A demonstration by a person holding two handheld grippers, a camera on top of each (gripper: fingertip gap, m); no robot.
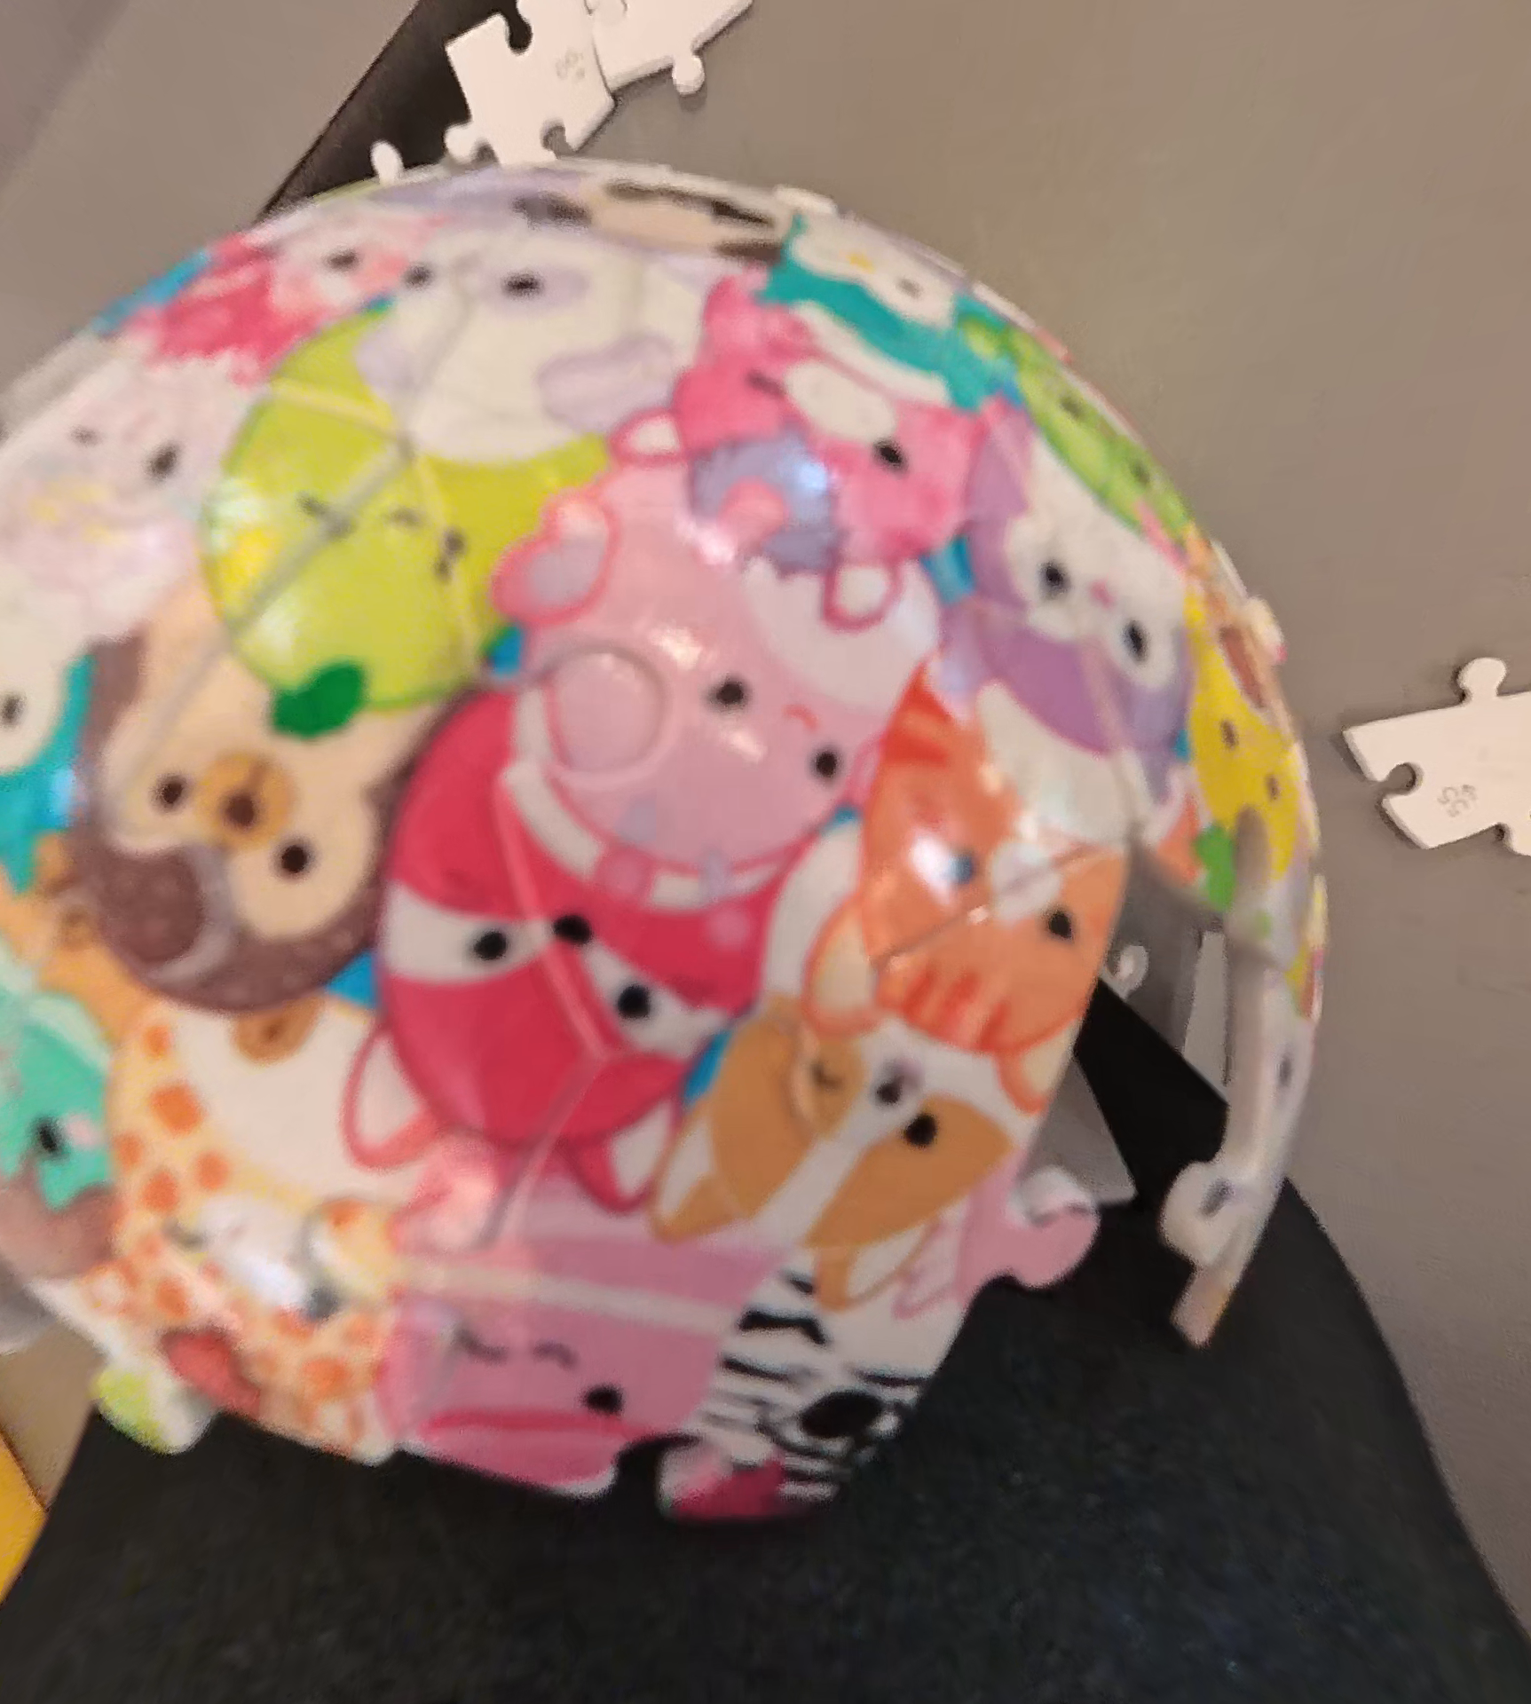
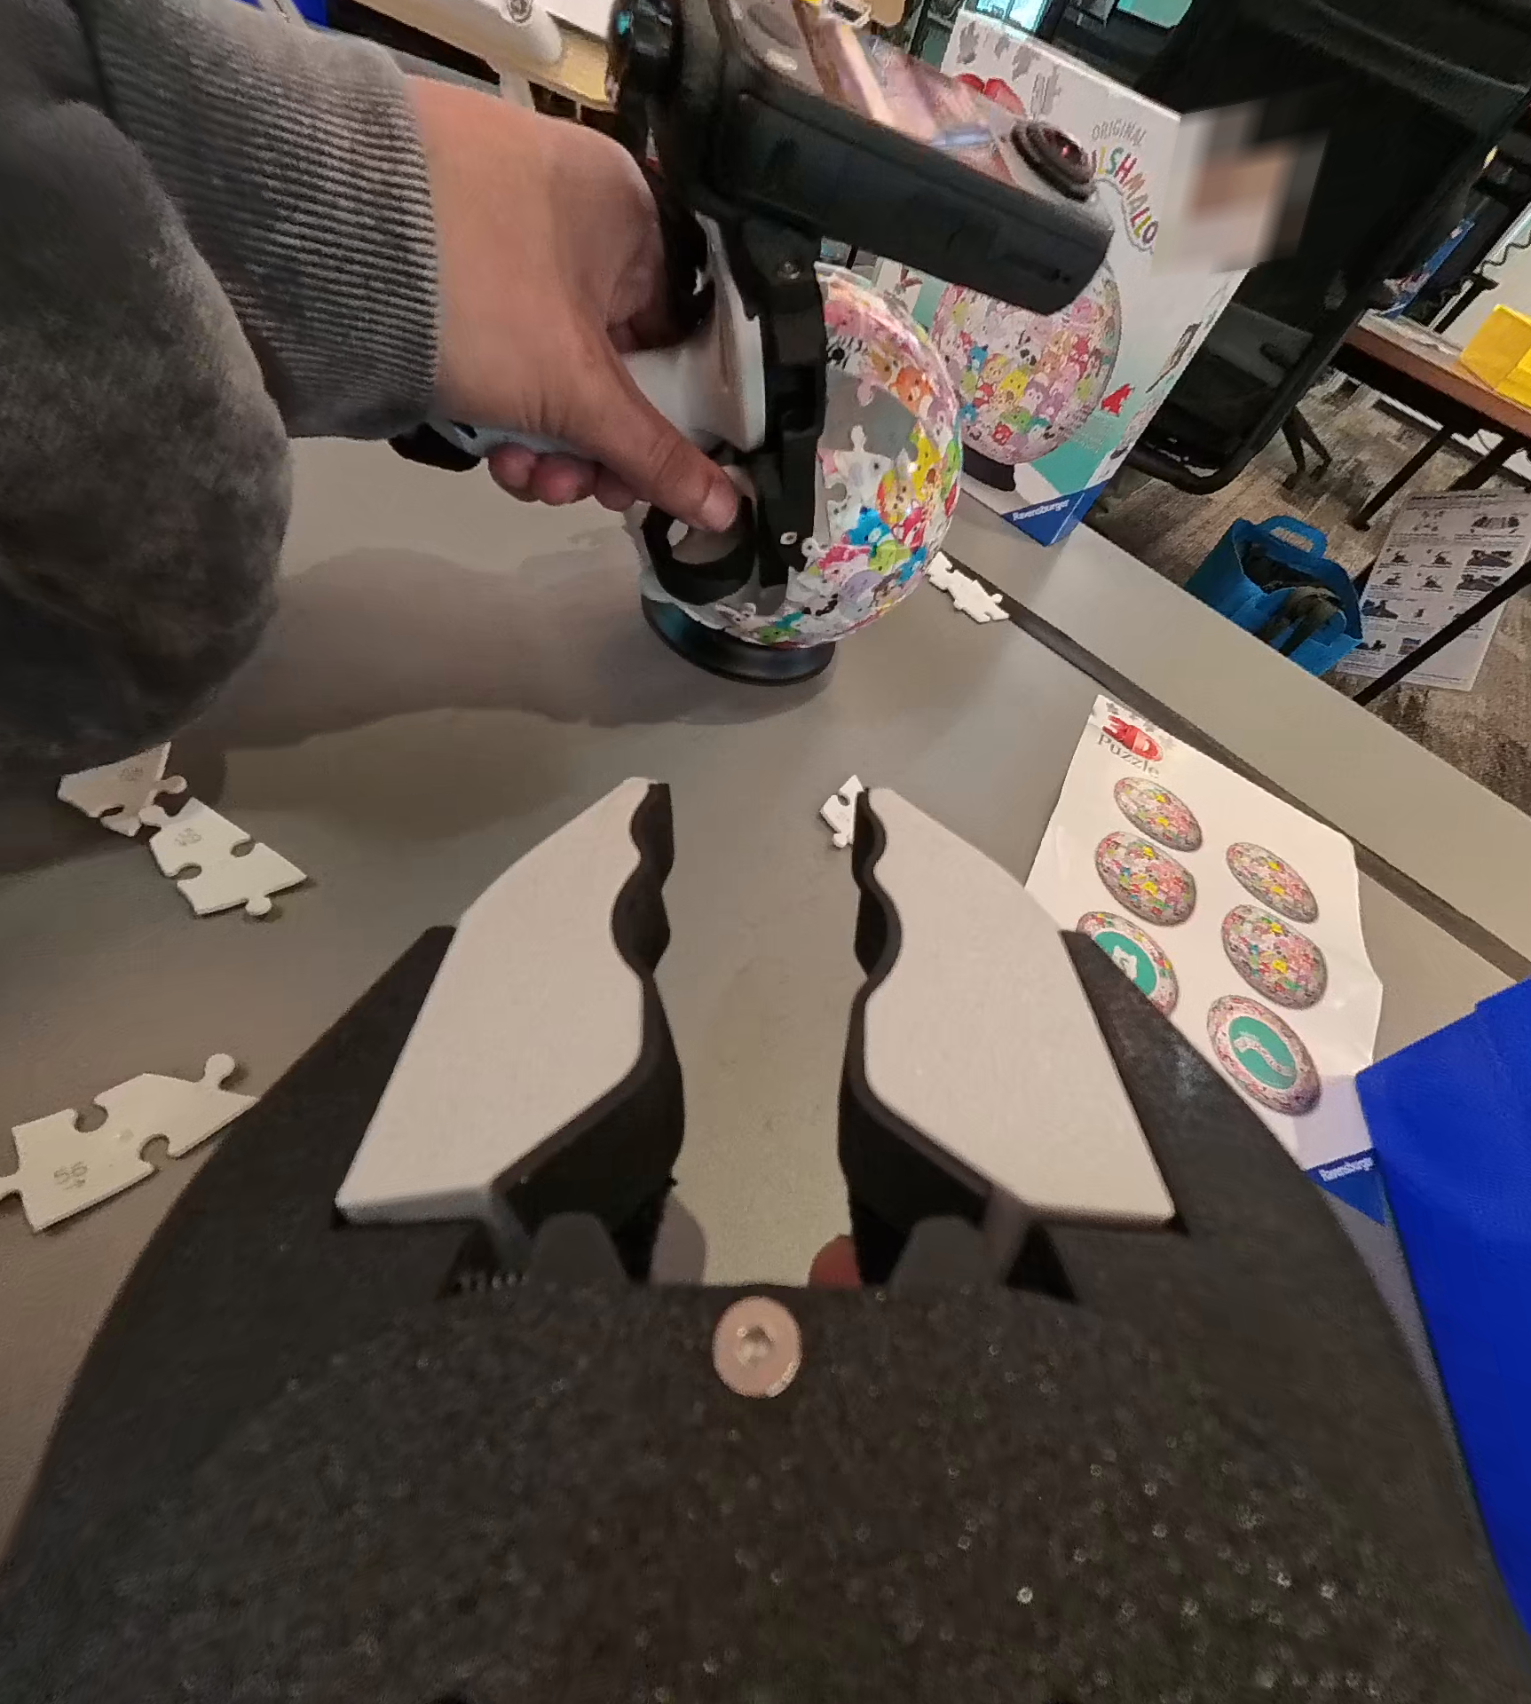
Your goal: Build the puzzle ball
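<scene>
**Nearly a full ball, and the next piece not yet in hand**

Here we are partway through closing the shell. The puzzle ball [image 2: 872, 479] sits on its dark round stand [image 2: 738, 656] toward the far side of the grey table [image 2: 466, 645], and it is mostly assembled, though a gap shows in its near-right side. In the left wrist view the ball [image 1: 558, 830] fills almost everything, with an open edge and a loose-looking strip of pieces at its right.

Our left gripper [image 2: 771, 516] is pressed close against the ball, held by our left hand [image 2: 540, 323]; its jaws are hidden between tool and ball, so we cannot tell whether they grip anything. Our right gripper [image 2: 761, 830] hovers low over the table with its jaws parted to a moderate gap and nothing between them.

We judge the next move to be fetching a piece. A small white piece [image 2: 840, 810] lies just beside the right fingertip, partly hidden by it. Lying flat and face down, it probably calls for a low, careful pinch at its edge.

Other pieces lie left: a joined pair [image 2: 190, 844] near our sleeve [image 2: 97, 369] and another [image 2: 111, 1148] nearer. An instruction sheet [image 2: 1204, 922] lies right, the puzzle box [image 2: 1084, 369] stands behind the ball, and something blue [image 2: 1499, 1291] crowds the near right.
</scene>
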